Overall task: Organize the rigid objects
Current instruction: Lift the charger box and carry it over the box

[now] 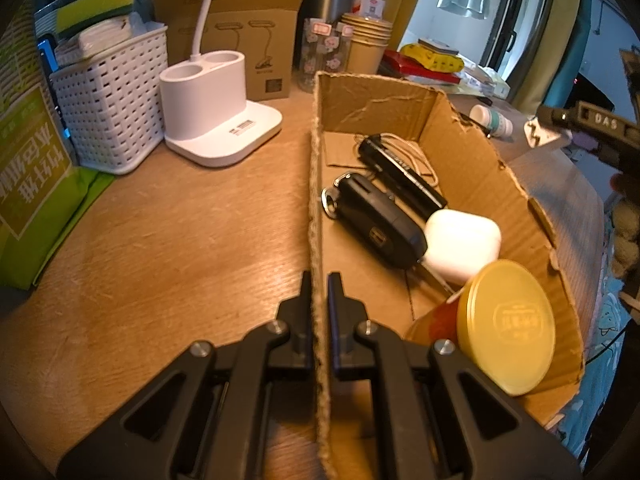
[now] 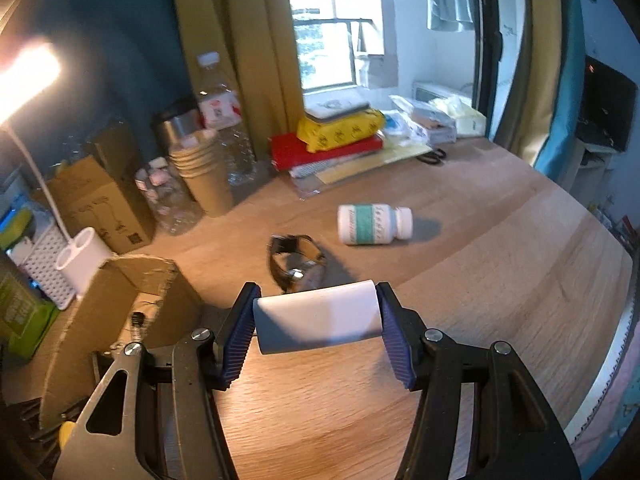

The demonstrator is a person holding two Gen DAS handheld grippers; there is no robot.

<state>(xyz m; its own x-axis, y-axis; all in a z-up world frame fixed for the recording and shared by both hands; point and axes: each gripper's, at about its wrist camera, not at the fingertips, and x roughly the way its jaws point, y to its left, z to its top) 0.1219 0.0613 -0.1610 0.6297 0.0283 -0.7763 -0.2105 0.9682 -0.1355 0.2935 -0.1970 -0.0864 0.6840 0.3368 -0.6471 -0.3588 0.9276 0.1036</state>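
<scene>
An open cardboard box (image 1: 476, 168) lies on the wooden table. My left gripper (image 1: 319, 284) is shut on its near left wall, one finger inside and one outside. Inside the box lie a black car key (image 1: 376, 224), a black pen-shaped tool (image 1: 400, 172), a white earbud case (image 1: 460, 244) and a yellow-lidded tin (image 1: 506, 324). My right gripper (image 2: 318, 320) is shut on a white rectangular block (image 2: 318, 318), held above the table to the right of the box (image 2: 120, 292). Beyond it on the table lie a white medicine bottle (image 2: 374, 224) on its side and a black folded item (image 2: 296, 264).
A white lamp base (image 1: 216, 112), a white basket (image 1: 112, 100) and a brown carton (image 1: 240, 40) stand left of the box. Paper cups (image 2: 204, 172), bottles, stacked books (image 2: 328, 144) and scissors (image 2: 432, 156) line the back. The table edge curves at the right.
</scene>
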